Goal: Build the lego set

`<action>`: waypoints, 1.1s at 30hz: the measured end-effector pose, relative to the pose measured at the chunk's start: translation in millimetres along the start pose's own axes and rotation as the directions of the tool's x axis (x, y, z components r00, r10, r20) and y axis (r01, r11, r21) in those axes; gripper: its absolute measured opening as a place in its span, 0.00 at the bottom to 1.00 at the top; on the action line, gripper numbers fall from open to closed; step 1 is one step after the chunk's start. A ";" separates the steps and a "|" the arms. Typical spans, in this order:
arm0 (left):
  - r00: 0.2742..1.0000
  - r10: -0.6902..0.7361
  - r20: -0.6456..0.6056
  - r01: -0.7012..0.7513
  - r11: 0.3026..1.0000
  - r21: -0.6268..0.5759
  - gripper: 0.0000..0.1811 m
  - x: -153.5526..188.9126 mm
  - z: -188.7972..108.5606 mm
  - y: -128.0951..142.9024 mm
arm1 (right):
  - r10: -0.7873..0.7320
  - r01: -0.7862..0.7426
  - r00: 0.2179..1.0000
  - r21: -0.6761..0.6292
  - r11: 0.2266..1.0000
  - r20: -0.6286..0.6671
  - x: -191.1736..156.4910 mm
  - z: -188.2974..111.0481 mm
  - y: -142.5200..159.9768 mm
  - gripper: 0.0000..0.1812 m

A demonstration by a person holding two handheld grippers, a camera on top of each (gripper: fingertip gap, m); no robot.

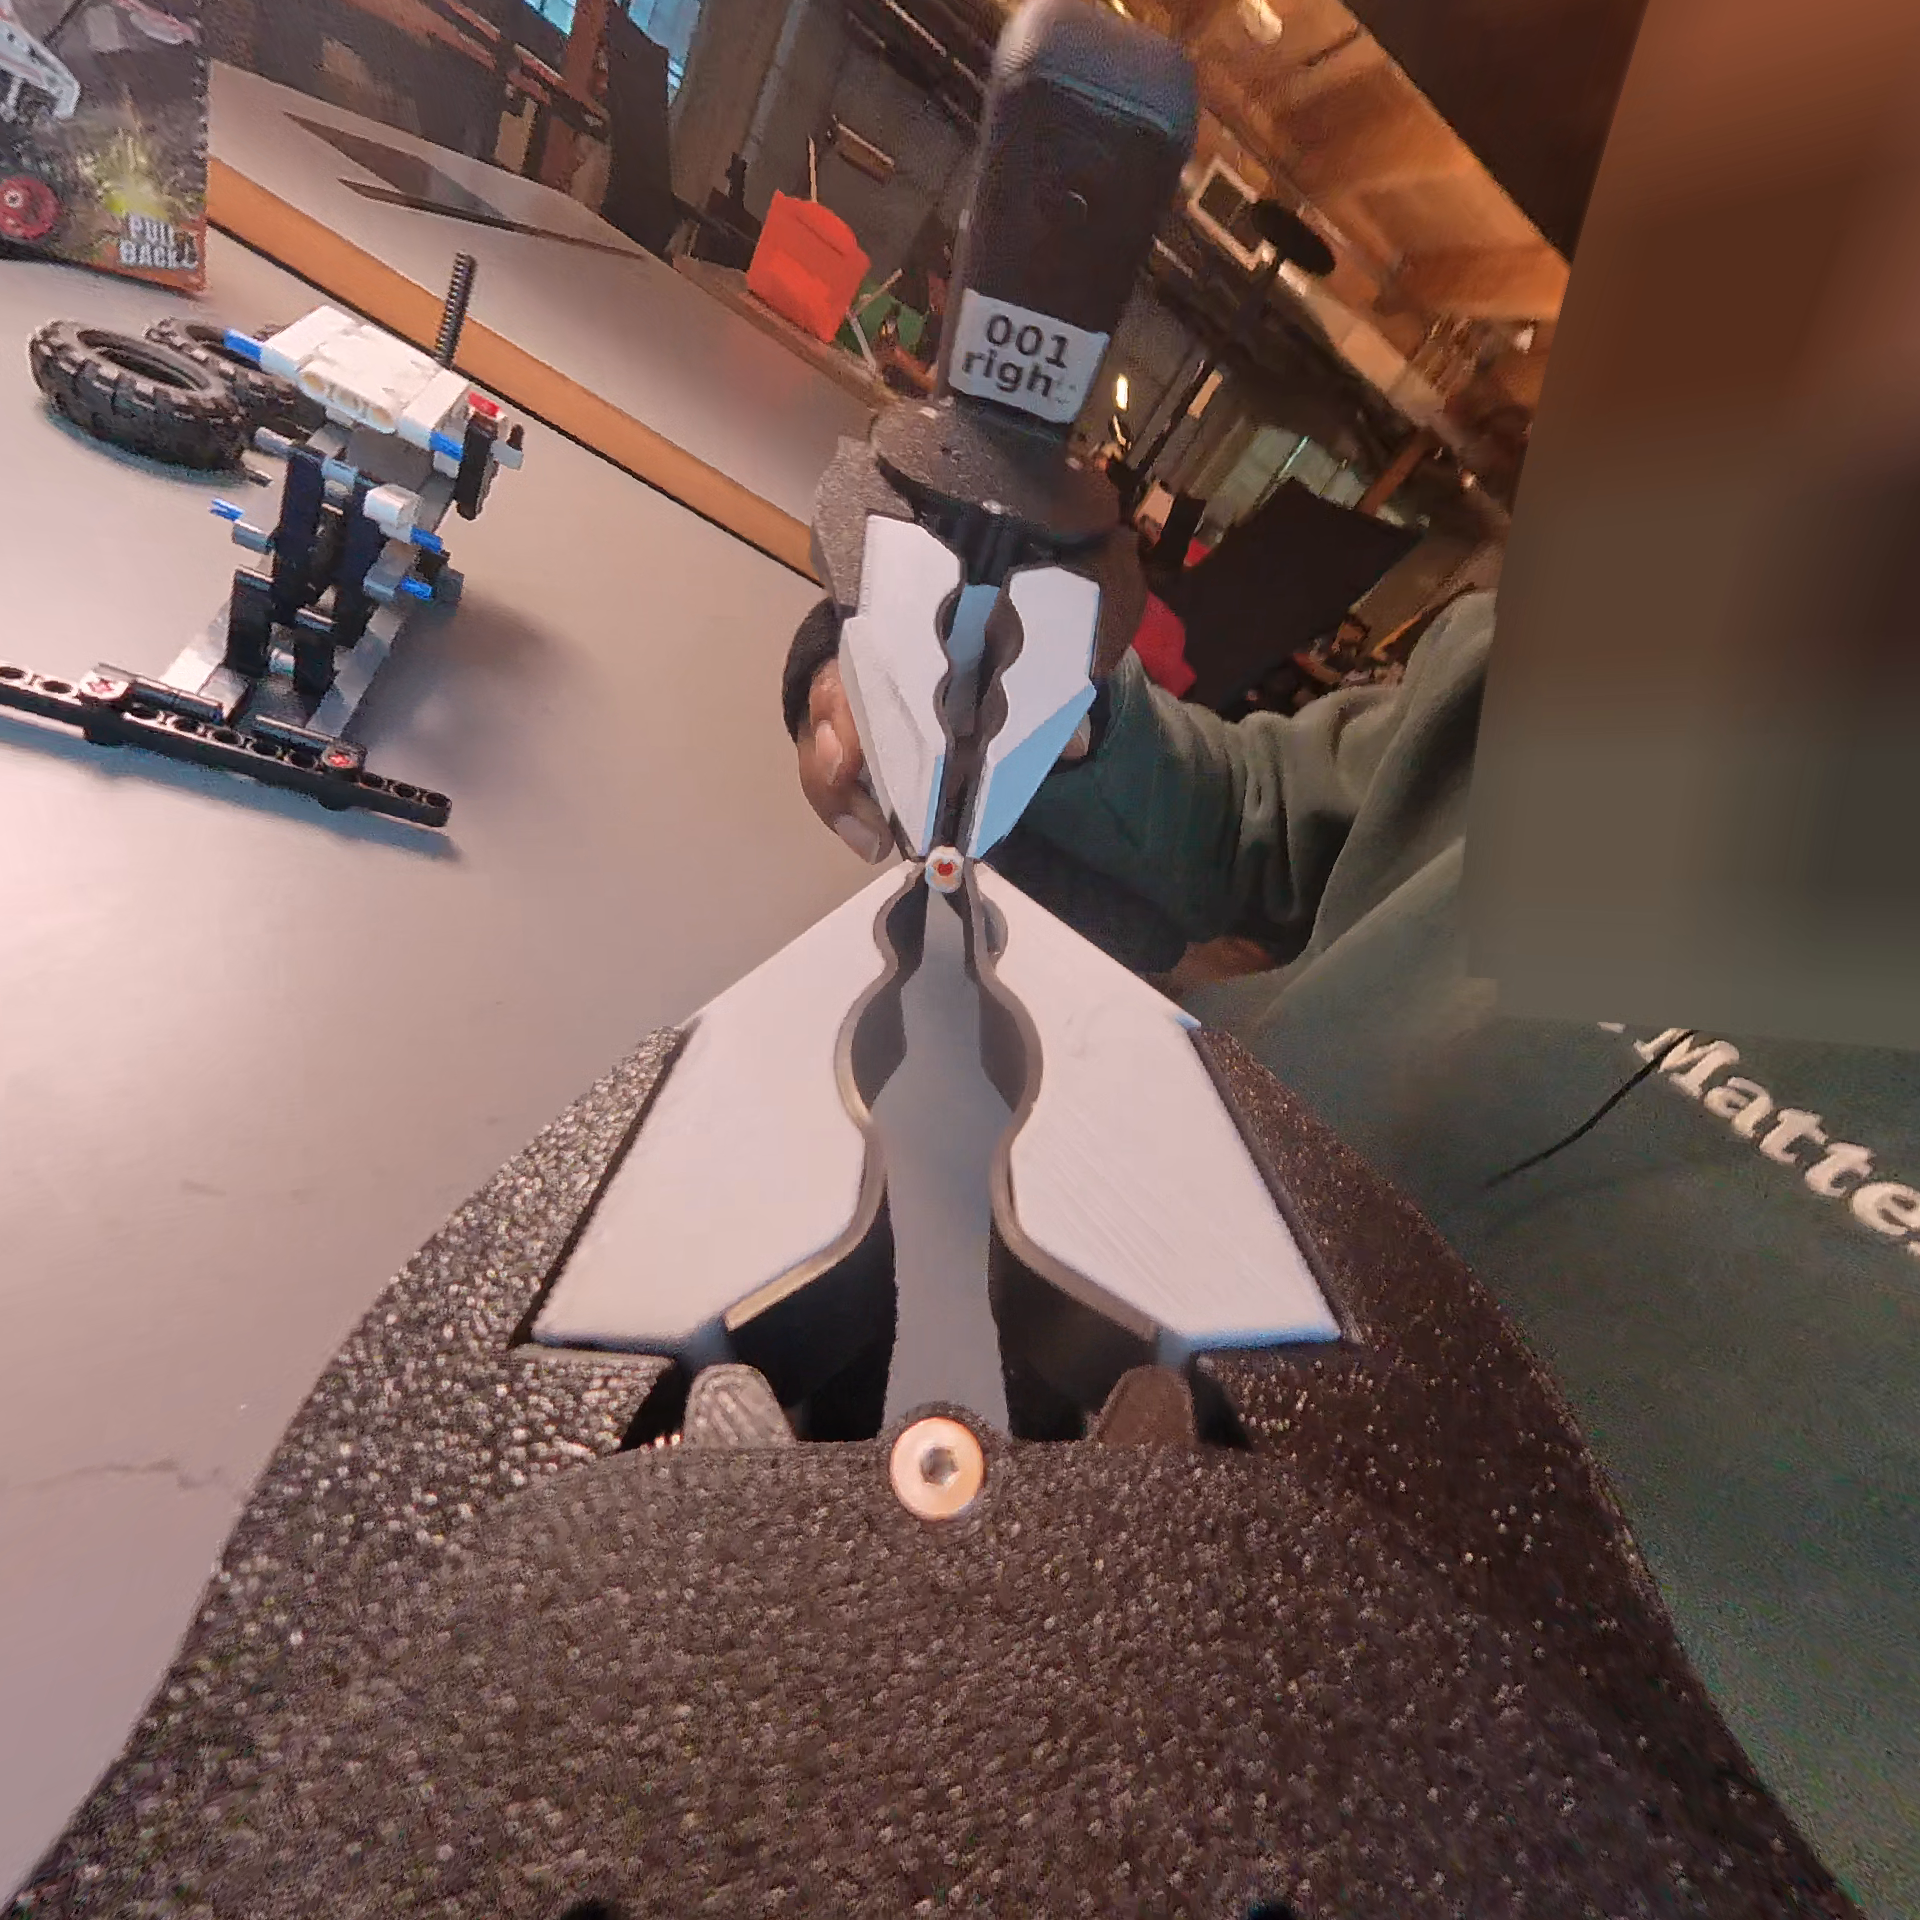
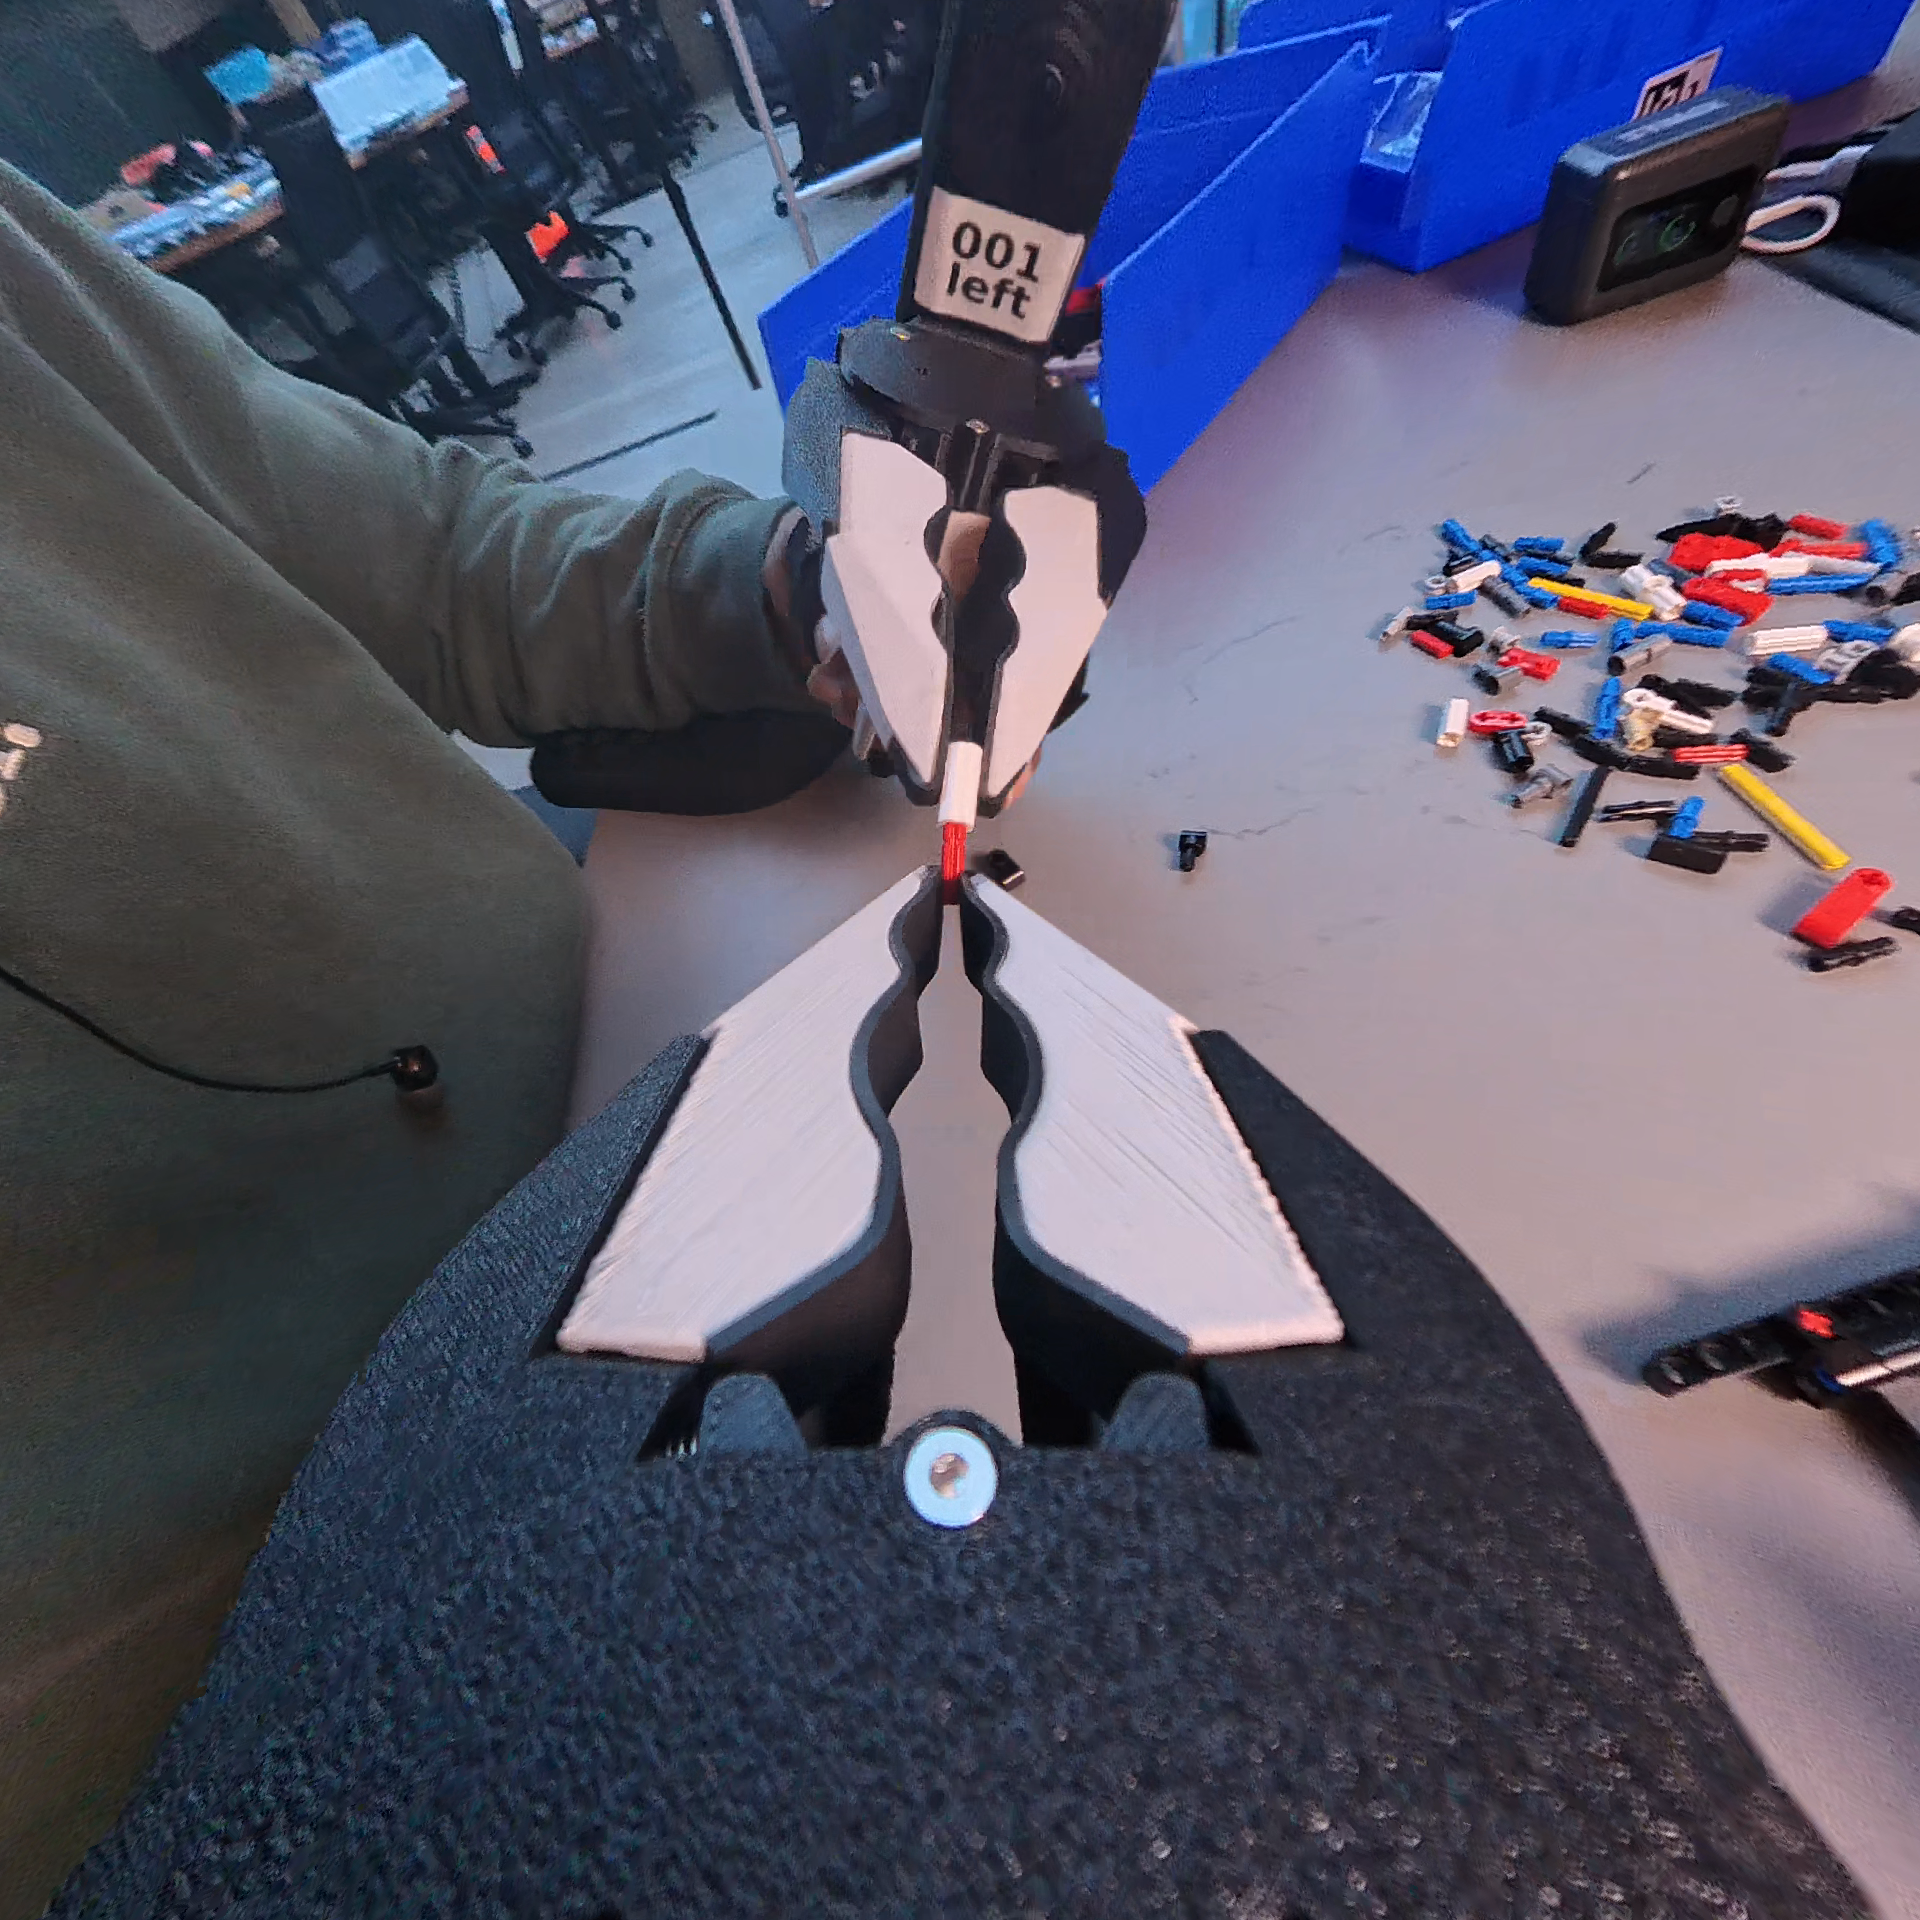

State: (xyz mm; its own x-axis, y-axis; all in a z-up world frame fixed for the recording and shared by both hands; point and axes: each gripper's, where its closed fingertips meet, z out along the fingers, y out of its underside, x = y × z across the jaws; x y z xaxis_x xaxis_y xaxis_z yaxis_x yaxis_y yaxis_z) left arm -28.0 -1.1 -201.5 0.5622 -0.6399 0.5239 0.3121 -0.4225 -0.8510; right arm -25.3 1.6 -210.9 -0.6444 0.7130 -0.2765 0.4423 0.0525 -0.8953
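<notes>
The two grippers face each other tip to tip above the table (image 2: 1351, 1039). The left gripper (image 2: 961, 784) is closed narrowly on a white sleeve (image 2: 960, 781), which projects from its fingertips toward the right gripper. The right gripper (image 2: 951, 888) is closed narrowly on the near end of a red axle (image 2: 951, 852). The far end of the axle sits in the sleeve bore.

Key relation: the long axes of axle and sleeve appear collinear and run along the line joining the two grippers. In the left wrist view, the sleeve (image 1: 944, 865) is seen end-on, with the red axle cross-section centred in the bore. The next move is judged to be a straight push along this axis; any tilt between the grippers risks binding.

The partly built model (image 1: 343, 499) stands well apart on the table, to the left gripper's left. The loose parts pile (image 2: 1683, 665) lies to the right gripper's right.
</notes>
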 end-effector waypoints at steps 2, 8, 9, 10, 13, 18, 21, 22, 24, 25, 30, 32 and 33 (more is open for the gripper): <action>0.997 0.075 -0.004 -0.075 0.996 -0.044 0.03 4.3 -0.7 4.8 | 0.033 -0.033 0.998 0.004 0.999 0.055 -5.5 1.7 1.6 0.01; 0.978 0.206 -0.043 -0.210 0.971 -0.118 0.03 16.5 -2.8 14.3 | 0.102 -0.106 0.978 0.011 0.994 0.180 -18.4 6.4 4.5 0.01; 0.974 0.225 -0.041 -0.228 0.966 -0.125 0.03 17.6 -3.1 15.0 | 0.116 -0.121 0.974 0.015 0.993 0.196 -19.2 7.3 4.8 0.01; 0.970 0.243 -0.033 -0.245 0.960 -0.133 0.03 17.5 -3.5 15.7 | 0.128 -0.135 0.971 0.018 0.991 0.202 -19.0 8.2 5.2 0.01; 0.955 0.297 0.010 -0.292 0.945 -0.146 0.03 14.7 -3.9 15.2 | 0.159 -0.169 0.962 0.028 0.985 0.220 -17.7 10.6 5.9 0.01; 0.934 0.354 0.044 -0.343 0.925 -0.165 0.03 13.8 -5.2 14.1 | 0.170 -0.186 0.957 0.047 0.981 0.236 -16.4 11.0 4.0 0.01; 0.934 0.355 0.032 -0.344 0.923 -0.174 0.03 14.9 -5.3 16.7 | 0.161 -0.175 0.956 0.039 0.984 0.244 -18.2 11.5 5.8 0.01; 0.933 0.360 0.030 -0.349 0.920 -0.180 0.03 15.2 -5.2 17.7 | 0.154 -0.167 0.958 0.035 0.985 0.242 -18.4 11.4 6.4 0.01; 0.926 0.378 0.026 -0.366 0.910 -0.194 0.03 16.3 -4.6 19.4 | 0.148 -0.160 0.956 0.028 0.987 0.251 -20.3 10.7 7.4 0.01; 0.921 0.390 0.022 -0.377 0.903 -0.208 0.03 16.8 -4.2 21.4 | 0.143 -0.152 0.956 0.016 0.988 0.256 -21.4 11.1 9.6 0.01; 0.899 0.436 -0.035 -0.427 0.857 -0.287 0.03 22.3 -2.3 37.7 | 0.102 -0.088 0.953 -0.064 0.994 0.285 -32.0 15.6 24.3 0.01; 0.892 0.448 -0.063 -0.443 0.837 -0.321 0.03 24.2 -2.3 45.3 | 0.092 -0.066 0.951 -0.097 0.993 0.295 -36.0 17.8 30.5 0.01; 0.889 0.452 -0.076 -0.450 0.828 -0.336 0.03 25.3 -2.2 48.9 | 0.084 -0.053 0.951 -0.110 0.993 0.298 -37.7 18.8 33.3 0.01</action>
State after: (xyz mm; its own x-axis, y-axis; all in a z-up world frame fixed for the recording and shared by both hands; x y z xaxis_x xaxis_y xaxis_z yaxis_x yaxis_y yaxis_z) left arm -0.2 -39.4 -229.8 0.5824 -0.8086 0.0840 -0.2520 -0.2778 -0.9270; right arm 2.0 -36.7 -236.9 -0.7614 0.4741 -0.4422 0.5419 0.0910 -0.8355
